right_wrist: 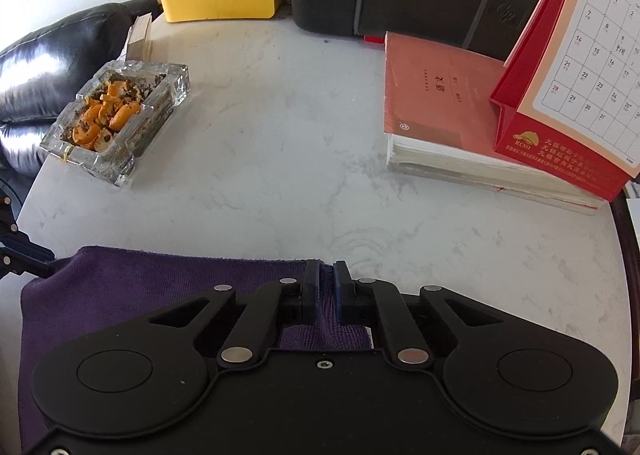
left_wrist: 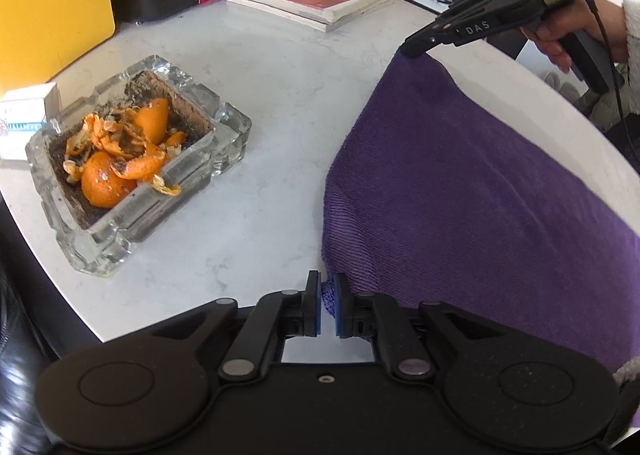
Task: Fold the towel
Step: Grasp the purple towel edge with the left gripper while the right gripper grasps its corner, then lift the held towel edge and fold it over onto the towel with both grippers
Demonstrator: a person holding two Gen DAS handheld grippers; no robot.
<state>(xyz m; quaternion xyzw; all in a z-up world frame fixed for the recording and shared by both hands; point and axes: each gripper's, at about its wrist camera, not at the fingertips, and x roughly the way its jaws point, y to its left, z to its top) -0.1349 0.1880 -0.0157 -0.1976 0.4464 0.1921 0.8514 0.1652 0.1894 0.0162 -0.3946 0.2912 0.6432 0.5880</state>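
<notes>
Left tool (left_wrist: 328, 305) pinches a corner of the purple towel (left_wrist: 480, 191). Right tool (right_wrist: 328, 295) grips the towel's far edge; its own body hides the cloth beneath.

Bare table (right_wrist: 280, 143) between ashtray (right_wrist: 116, 115) and books (right_wrist: 444, 123).

Purple towel (left_wrist: 460, 175) on white table, two corners lifted.

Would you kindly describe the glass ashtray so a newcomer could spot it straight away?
On the white marble table, look to the side nearest the black leather seat. The ashtray is a chunky square of clear glass, the only thing there holding orange peel.
</notes>
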